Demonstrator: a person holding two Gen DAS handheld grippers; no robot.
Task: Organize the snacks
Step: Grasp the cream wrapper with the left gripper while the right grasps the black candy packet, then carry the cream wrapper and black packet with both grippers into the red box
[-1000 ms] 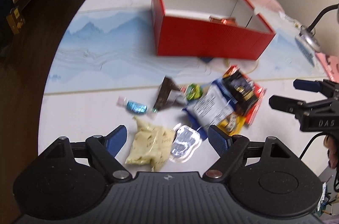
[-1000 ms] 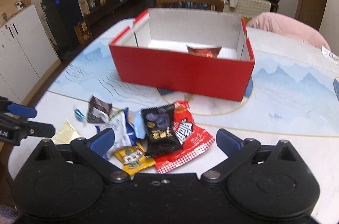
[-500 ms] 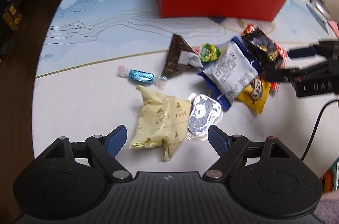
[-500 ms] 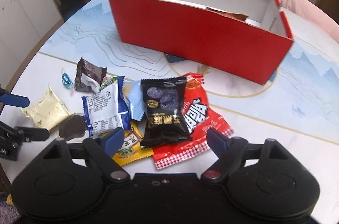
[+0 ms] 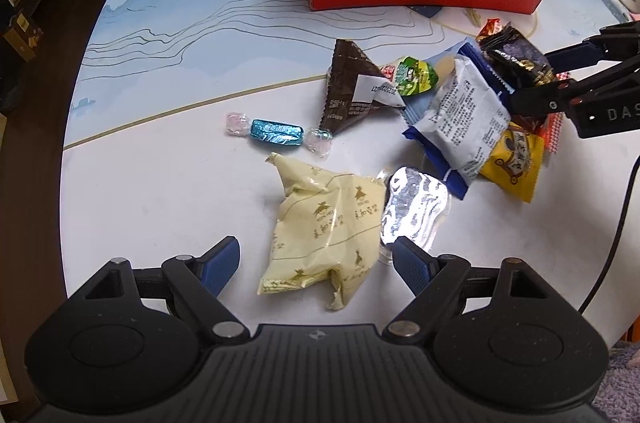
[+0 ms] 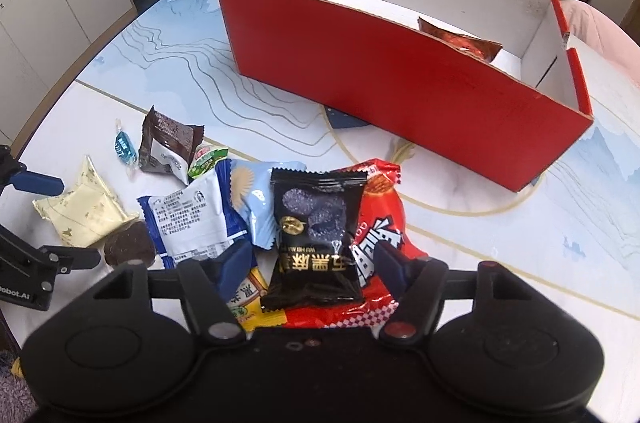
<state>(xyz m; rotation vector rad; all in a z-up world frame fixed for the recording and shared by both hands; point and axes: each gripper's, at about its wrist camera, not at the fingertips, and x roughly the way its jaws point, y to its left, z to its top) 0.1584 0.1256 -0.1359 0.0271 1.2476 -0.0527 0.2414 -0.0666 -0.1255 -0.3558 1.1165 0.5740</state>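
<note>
Both tongs have dropped closer to the snack pile since the earlier frames. Right tongs (image 6: 311, 263) have just been closing; the black packet (image 6: 316, 239) sits between the jaws, pads not yet pressing. Left tongs (image 5: 316, 259) stand wide, straddling the cream pouch (image 5: 324, 227), no contact seen. Both packets judged light, soft, crinkly, slippery film; take hold across the puffed middle, not the sealed fringe. Foil disc (image 5: 414, 209) touches the pouch beside the left tongs' right pad, may snag. Red box (image 6: 400, 83) lies ahead, open-topped; bare tabletop (image 5: 160, 183) left of the left tongs.
</note>
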